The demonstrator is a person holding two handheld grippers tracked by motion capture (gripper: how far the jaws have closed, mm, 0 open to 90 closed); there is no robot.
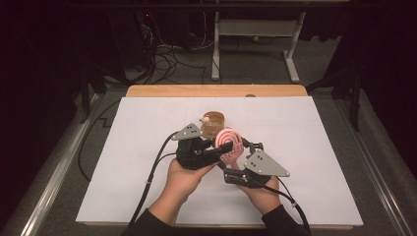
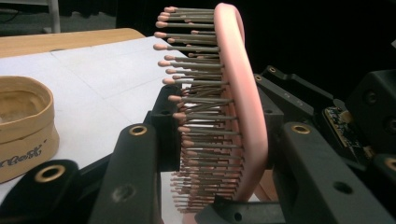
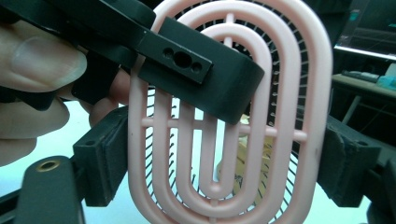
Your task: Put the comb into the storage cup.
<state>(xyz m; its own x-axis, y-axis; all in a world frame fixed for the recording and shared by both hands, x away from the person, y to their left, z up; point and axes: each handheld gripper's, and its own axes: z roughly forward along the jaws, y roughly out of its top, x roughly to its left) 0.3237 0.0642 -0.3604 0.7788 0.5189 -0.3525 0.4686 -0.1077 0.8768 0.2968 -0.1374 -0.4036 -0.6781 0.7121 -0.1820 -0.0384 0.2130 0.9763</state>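
Closest to the lens, in the right gripper view, is the pink oval plastic hairbrush (image 3: 229, 121) with its ringed, open-work back. The right gripper (image 3: 224, 163) has a padded jaw against each long edge of that oval, so it is closed on the brush from the sides. A jaw of the left gripper (image 2: 219, 135) crosses the upper part of the back; in the left gripper view one jaw sits among the grey bristles (image 2: 196, 100) and the other behind the pink frame, clamping the head front to back.

Both grips together hold the brush upright and off the table — probably a handover from one gripper to the other, or a turn of the brush so it can be lowered bristle-side where wanted. In the high view the brush (image 1: 229, 145) hangs between the two grippers, the left gripper (image 1: 209, 149) and the right gripper (image 1: 241, 155), just in front of a small tan, soft-walled paper tub (image 1: 213, 124) that stands near the table's middle — a likely place to put it.

The table is covered by a plain white sheet (image 1: 305, 147), with a strip of pale wood (image 1: 216, 91) at the far edge. Beyond lie a grey floor, loose cables (image 1: 167, 59) and the white legs of another table (image 1: 255, 29) in a dark room.
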